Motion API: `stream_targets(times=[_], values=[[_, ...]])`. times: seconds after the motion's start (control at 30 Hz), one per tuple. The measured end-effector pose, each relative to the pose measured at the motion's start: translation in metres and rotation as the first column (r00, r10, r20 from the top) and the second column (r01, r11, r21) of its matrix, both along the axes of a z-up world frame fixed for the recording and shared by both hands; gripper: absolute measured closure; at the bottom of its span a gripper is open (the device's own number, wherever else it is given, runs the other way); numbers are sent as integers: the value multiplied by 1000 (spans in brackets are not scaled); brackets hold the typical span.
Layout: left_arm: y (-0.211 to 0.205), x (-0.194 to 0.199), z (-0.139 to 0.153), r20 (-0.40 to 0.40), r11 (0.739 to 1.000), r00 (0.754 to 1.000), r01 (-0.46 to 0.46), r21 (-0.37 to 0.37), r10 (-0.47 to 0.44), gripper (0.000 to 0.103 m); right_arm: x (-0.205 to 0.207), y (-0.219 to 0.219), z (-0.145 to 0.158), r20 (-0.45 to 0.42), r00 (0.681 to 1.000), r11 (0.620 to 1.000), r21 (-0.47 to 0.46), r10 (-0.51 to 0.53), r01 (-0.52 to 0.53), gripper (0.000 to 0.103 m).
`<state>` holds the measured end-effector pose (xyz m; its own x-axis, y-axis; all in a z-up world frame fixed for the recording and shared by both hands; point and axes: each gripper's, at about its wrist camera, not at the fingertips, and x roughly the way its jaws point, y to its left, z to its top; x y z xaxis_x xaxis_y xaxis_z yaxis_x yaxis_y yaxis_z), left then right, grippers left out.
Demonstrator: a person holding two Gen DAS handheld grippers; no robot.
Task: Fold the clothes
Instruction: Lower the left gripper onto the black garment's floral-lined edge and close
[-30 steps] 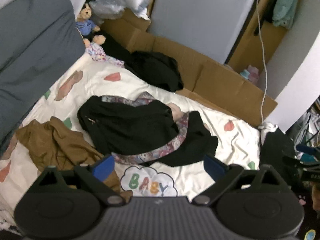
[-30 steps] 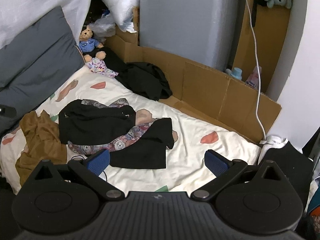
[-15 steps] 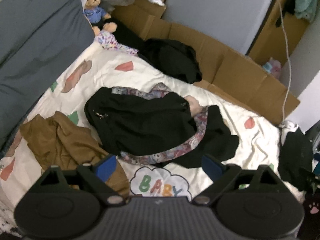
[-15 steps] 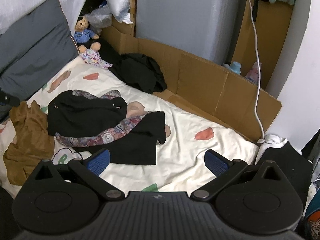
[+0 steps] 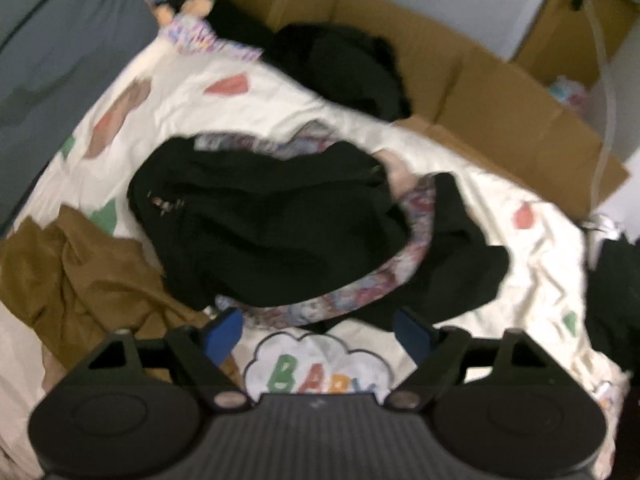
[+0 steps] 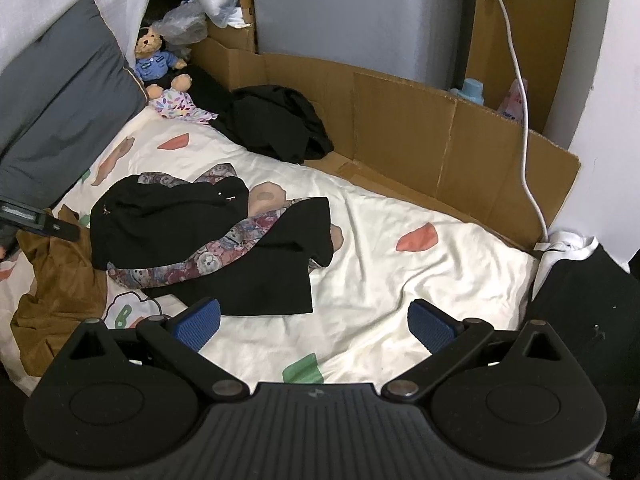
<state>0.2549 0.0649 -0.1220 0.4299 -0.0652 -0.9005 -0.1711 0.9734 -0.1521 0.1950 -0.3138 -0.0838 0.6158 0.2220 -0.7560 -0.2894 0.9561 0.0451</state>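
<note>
- Left claw: blue pads spread wide apart, nothing between them. It hangs over the near edge of the bed, just short of the black garment. Likely poised for a near-hem pick, judging by aim.
- Right claw: pads likewise well apart and empty, over bare sheet at approx 5 o'clock of the pile. Placed to take the garment's right side, I judge.
- Black garment: mid-bed, crumpled, not flat. One flap is thrown over itself so the floral lining shows as a band along its 6 o'clock edge. Not folded as it lies.
- Brown garment: bunched at 9 o'clock of the black one, touching it. Also unfolded.
- 2nd black heap: at 12 o'clock, against the cardboard wall, well apart from both claws.
- Teddy bear and grey pillow: approx 10–11 o'clock, off the work area.
- Left view is motion-blurred, so fine detail is n/a.
- Risk: layers overlap, so a pinch may catch lining and shell together.
</note>
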Motion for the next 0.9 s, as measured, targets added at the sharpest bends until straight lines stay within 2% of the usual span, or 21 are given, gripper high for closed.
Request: stream_targets(times=[0.13, 0.2, 0.3, 0.47, 0.63, 0.7, 0.9], values=[[7, 9, -22, -10, 998, 998, -62, -31, 62, 22, 5, -9, -16, -48, 999, 1000, 21, 7, -6, 2], [8, 13, -34, -28, 995, 995, -97, -36, 96, 22, 7, -15, -24, -73, 997, 1000, 22, 1, 1, 7], [12, 17, -51, -62, 981, 982, -181, -77, 176, 22, 12, -24, -32, -94, 995, 999, 21, -26, 28, 8], [17, 18, -78, -103, 935, 946, -321, -149, 308, 22, 18, -34, -40, -115, 991, 997, 24, -65, 68, 9], [17, 19, -105, -148, 864, 887, -460, -207, 437, 24, 18, -39, -42, -123, 990, 997, 29, -67, 72, 9], [14, 19, -115, -160, 844, 873, -486, -224, 460, 24, 18, -41, -43, -126, 990, 997, 31, -68, 73, 9], [10, 27, -133, -182, 839, 860, -506, -199, 476, 24, 18, -48, -46, -135, 988, 996, 37, -71, 77, 9]])
